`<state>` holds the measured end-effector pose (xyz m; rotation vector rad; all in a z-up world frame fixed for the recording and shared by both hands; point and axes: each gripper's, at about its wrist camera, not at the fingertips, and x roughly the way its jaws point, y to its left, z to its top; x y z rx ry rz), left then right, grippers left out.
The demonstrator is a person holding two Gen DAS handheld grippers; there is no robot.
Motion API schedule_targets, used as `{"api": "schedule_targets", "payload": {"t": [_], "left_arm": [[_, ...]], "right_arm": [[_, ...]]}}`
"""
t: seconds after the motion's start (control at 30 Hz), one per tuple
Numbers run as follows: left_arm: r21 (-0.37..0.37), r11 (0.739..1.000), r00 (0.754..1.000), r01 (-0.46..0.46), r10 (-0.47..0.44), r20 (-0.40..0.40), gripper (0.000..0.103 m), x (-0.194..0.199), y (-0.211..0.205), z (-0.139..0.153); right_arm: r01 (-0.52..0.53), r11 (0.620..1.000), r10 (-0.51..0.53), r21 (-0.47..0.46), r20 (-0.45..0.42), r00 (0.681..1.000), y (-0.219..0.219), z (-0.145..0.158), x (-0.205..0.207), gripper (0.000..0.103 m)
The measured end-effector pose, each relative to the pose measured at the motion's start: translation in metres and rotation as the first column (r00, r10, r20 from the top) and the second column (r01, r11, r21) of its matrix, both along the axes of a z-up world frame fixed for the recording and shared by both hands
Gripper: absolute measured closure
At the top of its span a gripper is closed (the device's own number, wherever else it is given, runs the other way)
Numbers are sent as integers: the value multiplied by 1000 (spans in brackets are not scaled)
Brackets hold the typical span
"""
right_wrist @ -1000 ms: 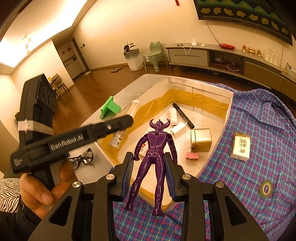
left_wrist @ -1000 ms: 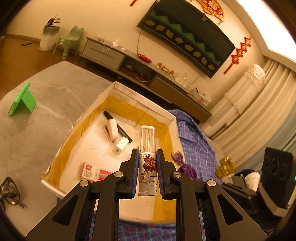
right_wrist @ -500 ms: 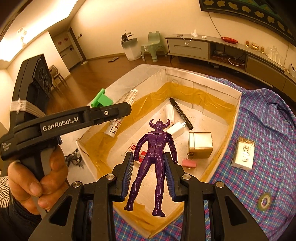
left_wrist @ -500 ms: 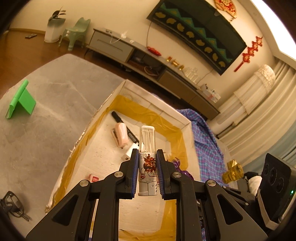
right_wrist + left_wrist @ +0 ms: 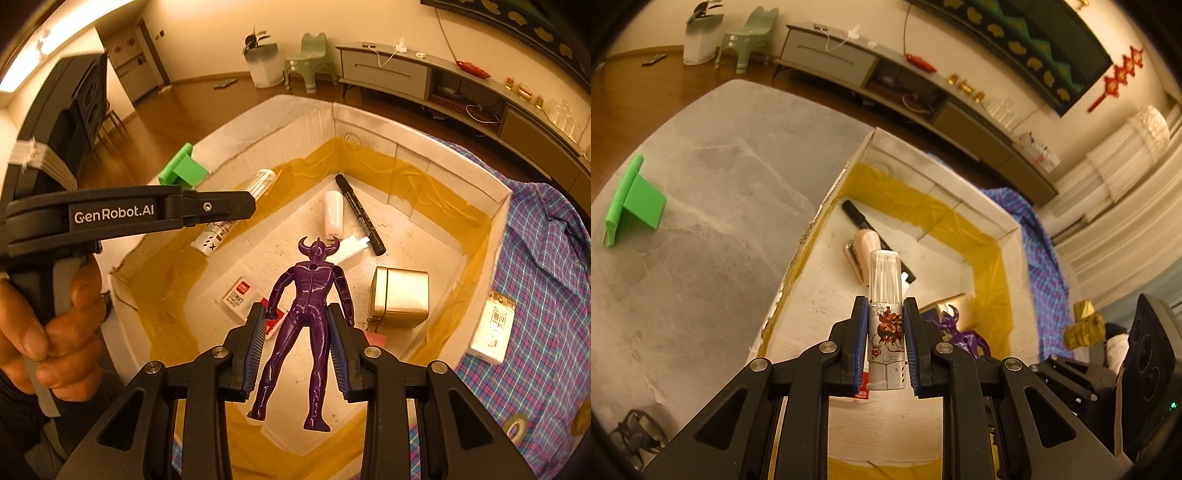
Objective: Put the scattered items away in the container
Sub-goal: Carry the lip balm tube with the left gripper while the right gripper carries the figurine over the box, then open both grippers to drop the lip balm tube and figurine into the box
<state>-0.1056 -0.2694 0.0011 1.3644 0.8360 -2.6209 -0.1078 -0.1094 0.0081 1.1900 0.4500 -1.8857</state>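
Right tongs hold figure head-forward, lengthwise.

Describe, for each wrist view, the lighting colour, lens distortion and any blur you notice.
Left wrist view: warm amber cast, fisheye bending the box walls, dark vignette corners, plaid cloth smeared. Right wrist view: same amber cast, curved TV cabinet, ceiling light blown out, purple figure sharp.

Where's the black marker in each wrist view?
Left wrist: black marker lies on the box floor, above centre, running diagonally past the pink stapler.
Right wrist: black marker right of centre, near the box's far corner.
Shared landmark: green stand on the grey table outside the box.
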Motion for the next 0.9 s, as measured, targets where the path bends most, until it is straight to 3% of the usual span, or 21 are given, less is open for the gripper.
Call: {"api": "schedule_targets", "payload": {"t": [0.37, 0.77, 0.9], "left_arm": [[-144, 986, 986, 88, -65, 154, 84, -26, 12, -19], [-171, 977, 964, 125, -79, 255, 83, -45, 19, -31], [-178, 978, 960, 112, -61, 272, 82, -48, 19, -34]], "right_arm": [[-78, 989, 72, 124, 49, 996, -24, -23, -16, 68], [-77, 981, 61, 176, 94, 994, -31, -37, -29, 67], [-46, 987, 31, 152, 99, 995, -19, -36, -28, 58]]}}
